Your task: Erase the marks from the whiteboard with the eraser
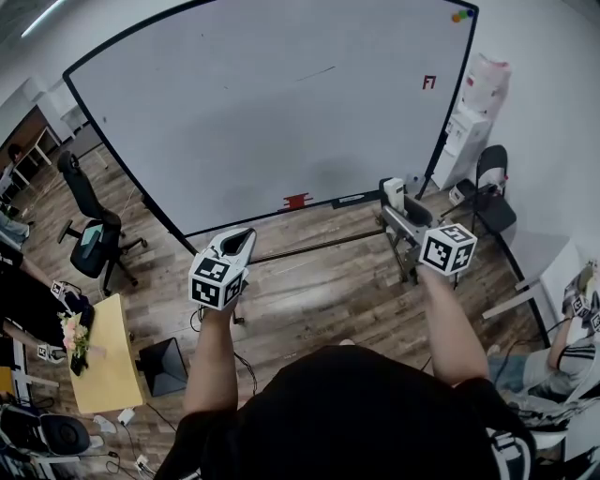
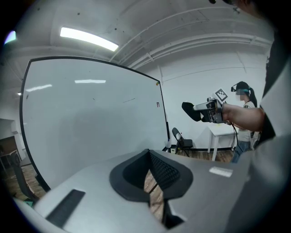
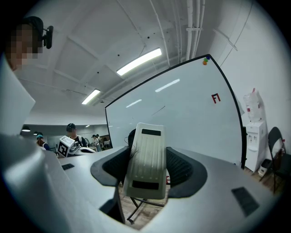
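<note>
A large white whiteboard point(image 1: 244, 112) with a black frame stands at the far side of a brown wooden plank floor point(image 1: 319, 291). It carries a thin dark stroke point(image 1: 319, 72) near its upper middle. A small red mark point(image 1: 428, 82) sits towards its upper right, and a red blot point(image 1: 296, 201) lies just above its lower edge. A few coloured round magnets point(image 1: 459, 15) sit in its top right corner.

The right gripper point(image 1: 394, 199) is held out on the right, in front of the board's lower right part. It is clenched on a pale grey, ribbed plastic eraser point(image 3: 146, 159). The eraser stands upright between the black jaw pads, rises well above them and is in the air, apart from the board.

The left gripper point(image 2: 152, 182) is held out on the left, nearer than the board. Its jaws are drawn almost together, with only a sliver of floor showing between them, and they grasp nothing.

A black swivel office chair point(image 1: 89, 220) stands at the far left, and a small yellow-topped table point(image 1: 108, 361) is at the near left. To the right of the board are a white water dispenser point(image 1: 469, 122) and, just beside it, a black folding chair point(image 1: 492, 192).
</note>
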A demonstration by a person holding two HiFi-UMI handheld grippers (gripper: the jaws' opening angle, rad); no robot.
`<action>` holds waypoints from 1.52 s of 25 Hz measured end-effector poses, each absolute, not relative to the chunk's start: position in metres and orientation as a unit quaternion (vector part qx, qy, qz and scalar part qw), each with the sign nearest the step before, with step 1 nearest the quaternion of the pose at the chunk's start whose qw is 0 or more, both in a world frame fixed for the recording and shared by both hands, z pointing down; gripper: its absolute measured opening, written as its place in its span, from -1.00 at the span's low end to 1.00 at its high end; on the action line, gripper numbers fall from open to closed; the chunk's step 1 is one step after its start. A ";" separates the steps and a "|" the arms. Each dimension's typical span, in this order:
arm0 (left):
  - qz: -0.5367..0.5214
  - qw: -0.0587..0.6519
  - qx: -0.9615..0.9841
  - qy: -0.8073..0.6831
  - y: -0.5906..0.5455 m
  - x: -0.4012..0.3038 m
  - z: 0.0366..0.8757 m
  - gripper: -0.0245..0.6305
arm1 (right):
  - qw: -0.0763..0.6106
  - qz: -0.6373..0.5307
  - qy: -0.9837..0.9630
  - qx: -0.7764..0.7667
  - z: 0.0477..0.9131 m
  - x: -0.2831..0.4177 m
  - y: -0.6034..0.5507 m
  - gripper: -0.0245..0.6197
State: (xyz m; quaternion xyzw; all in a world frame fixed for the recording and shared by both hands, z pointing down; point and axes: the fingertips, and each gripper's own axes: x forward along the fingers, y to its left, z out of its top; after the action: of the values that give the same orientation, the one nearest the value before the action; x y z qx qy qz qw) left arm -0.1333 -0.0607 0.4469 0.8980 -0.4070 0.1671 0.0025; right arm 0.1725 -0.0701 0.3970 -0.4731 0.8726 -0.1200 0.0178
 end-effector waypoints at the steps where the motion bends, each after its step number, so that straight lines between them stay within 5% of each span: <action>1: 0.167 0.003 0.898 -0.407 -0.062 -0.132 0.447 -0.89 | 0.018 -0.120 0.873 -0.473 0.397 0.173 -0.072 -0.15; 38: 0.192 0.022 0.877 -0.441 -0.162 -0.076 0.468 -0.89 | -0.001 -0.152 0.882 -0.446 0.427 0.234 -0.191 -0.15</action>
State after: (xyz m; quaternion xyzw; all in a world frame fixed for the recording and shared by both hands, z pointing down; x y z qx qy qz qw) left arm -0.0760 -0.1618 0.4681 0.8766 -0.4408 0.1919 0.0219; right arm 0.2342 -0.1910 0.4274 -0.4462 0.8819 -0.1522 -0.0015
